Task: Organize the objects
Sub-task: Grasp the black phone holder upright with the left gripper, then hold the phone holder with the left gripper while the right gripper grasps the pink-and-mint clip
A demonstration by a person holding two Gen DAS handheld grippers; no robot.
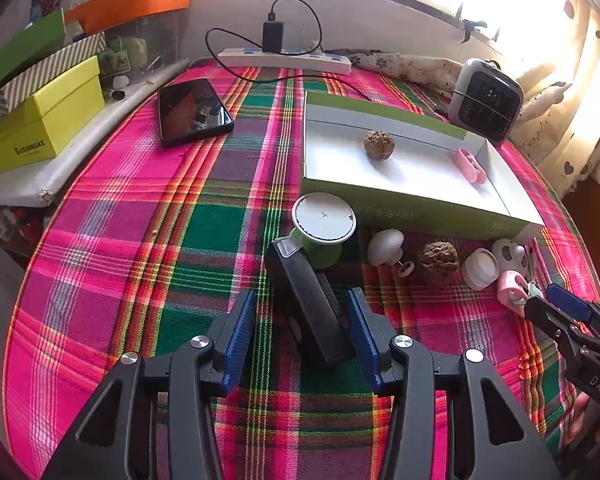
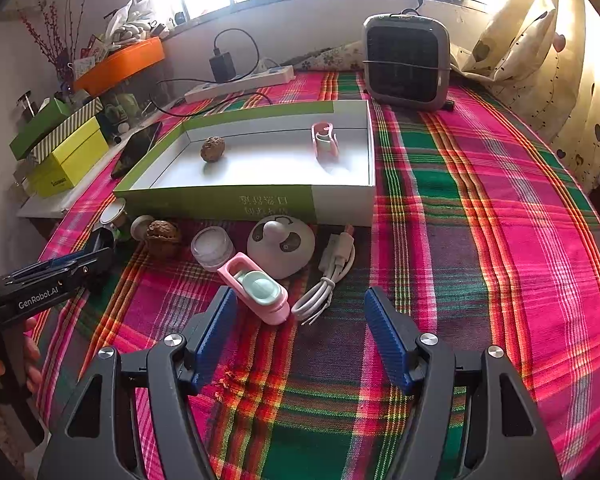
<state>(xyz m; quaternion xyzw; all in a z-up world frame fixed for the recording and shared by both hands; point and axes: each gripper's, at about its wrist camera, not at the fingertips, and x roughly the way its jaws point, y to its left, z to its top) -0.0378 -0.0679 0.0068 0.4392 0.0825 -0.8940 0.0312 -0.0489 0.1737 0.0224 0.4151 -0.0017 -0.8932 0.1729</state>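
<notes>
A shallow green-and-white box (image 1: 404,196) (image 2: 340,204) holds a walnut (image 1: 379,144) (image 2: 212,148) and a pink clip (image 1: 470,165) (image 2: 324,145). Before it lie a green-stemmed white disc (image 1: 324,222), a white knob (image 1: 385,246), a second walnut (image 1: 439,262) (image 2: 163,237), a small jar (image 1: 480,269) (image 2: 212,248), a white panda gadget (image 2: 281,246), a pink-and-mint clip (image 2: 258,289) and a white cable (image 2: 324,284). My left gripper (image 1: 302,334) is open around a black rectangular device (image 1: 310,304), right pad touching it. My right gripper (image 2: 300,338) is open and empty, just short of the pink-and-mint clip.
A phone (image 1: 192,112) lies at the back left. A power strip with charger (image 1: 284,58) runs along the wall. A small grey heater (image 1: 486,98) (image 2: 406,60) stands behind the box. Stacked yellow and green boxes (image 1: 44,128) sit on a side shelf left.
</notes>
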